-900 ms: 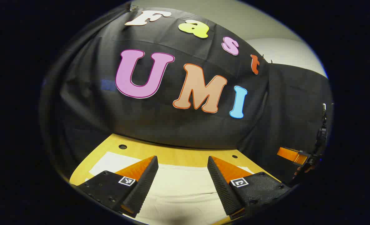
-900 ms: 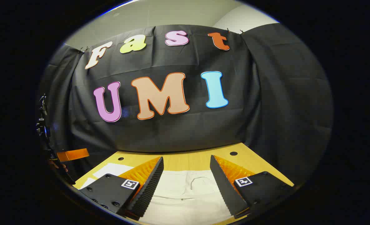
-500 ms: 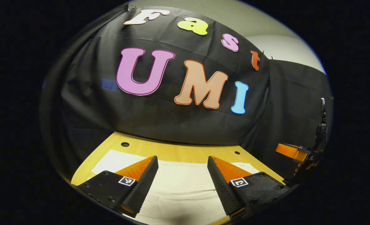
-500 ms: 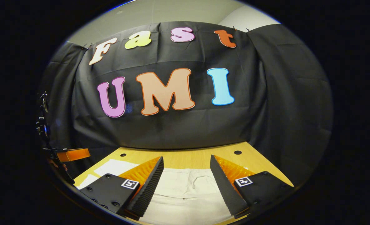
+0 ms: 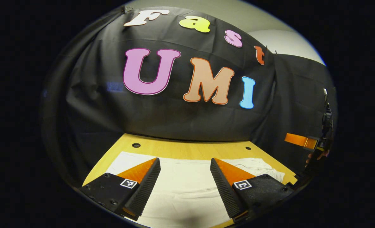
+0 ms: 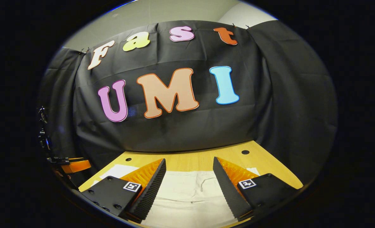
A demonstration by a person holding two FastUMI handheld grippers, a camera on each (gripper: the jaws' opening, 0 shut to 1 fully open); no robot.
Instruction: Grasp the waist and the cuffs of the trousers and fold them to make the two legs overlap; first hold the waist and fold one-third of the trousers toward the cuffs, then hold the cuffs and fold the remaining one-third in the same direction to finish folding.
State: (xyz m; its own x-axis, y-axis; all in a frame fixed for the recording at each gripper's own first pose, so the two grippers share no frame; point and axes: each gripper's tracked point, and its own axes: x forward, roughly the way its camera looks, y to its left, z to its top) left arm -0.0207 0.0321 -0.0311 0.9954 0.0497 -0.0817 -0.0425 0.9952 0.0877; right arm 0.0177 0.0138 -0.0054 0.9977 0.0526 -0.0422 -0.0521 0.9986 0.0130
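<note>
Wooden table (image 5: 187, 150) holds the pale trousers (image 5: 184, 183), spread flat near the black cloth wall (image 5: 174, 120). Your left gripper (image 5: 185, 164) hangs wide apart above them, holding nothing. Your right gripper (image 6: 189, 164) is wide too, over the trousers (image 6: 190, 190).
</note>
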